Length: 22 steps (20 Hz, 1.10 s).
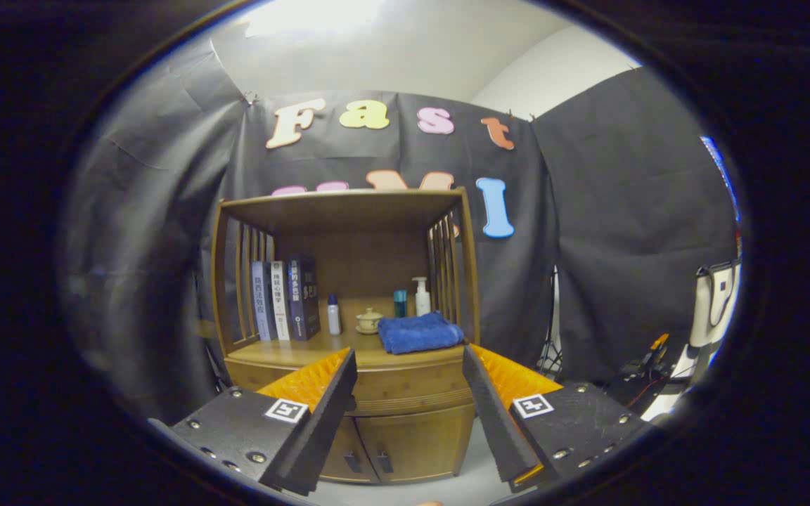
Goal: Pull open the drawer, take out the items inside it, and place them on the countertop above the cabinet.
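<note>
Gripper (409, 362) fingers spread wide apart, holding nothing, well short of wooden cabinet (349, 337). Drawer (412, 388) closed, seen between fingers, just under countertop (285, 351). On countertop: folded blue towel (419, 332) right near edge, three books (284, 299) left, small bottles and what looks like lidded cup (368, 320) farther back. Two lower doors (405, 450) shut.

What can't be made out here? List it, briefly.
- Drawer contents: gripper view, the drawer is shut, its wooden front hides them.
- Drawer handle: the open gripper and its fingers cover both ends of the front.
- Cup and bottles on the countertop: too small for detail.
- Behind the folded blue towel: the lower parts of the pump bottle are hidden.
</note>
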Available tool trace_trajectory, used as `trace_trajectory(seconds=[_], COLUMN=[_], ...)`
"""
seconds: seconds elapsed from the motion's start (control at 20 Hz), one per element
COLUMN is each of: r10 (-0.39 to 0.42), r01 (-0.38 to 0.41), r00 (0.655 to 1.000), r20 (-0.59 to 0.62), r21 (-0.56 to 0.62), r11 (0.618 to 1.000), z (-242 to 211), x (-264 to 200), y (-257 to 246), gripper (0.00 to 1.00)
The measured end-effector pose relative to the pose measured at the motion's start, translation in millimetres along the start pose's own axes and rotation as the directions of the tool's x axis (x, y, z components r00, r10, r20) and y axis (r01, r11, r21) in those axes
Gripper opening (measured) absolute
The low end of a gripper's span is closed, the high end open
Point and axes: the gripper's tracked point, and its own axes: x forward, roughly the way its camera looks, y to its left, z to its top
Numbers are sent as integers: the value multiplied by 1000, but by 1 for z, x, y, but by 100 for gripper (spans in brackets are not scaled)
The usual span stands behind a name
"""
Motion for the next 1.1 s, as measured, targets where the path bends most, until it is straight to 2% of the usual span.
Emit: trace_trajectory(seconds=[0.1,0.3,0.45,0.55,0.65,0.8,1.0,1.1], r10=[-13,89,121,150,151,117,123,140], r01=[13,-86,-123,-151,-148,-133,-171,-204], r00=[999,980,940,917,905,886,844,832], r20=[-53,-176,-318,-369,-398,-448,-523,-536], r21=[-2,23,14,28,39,-3,-44,-62], r11=[1000,996,992,988,988,991,984,977], z=[-19,-71,-126,-155,-176,-205,-236,-239], x=[25,73,95,113,135,162,175,172], y=[12,60,78,94,99,102,108,113], gripper=[91,91,91,91,91,91,70,69])
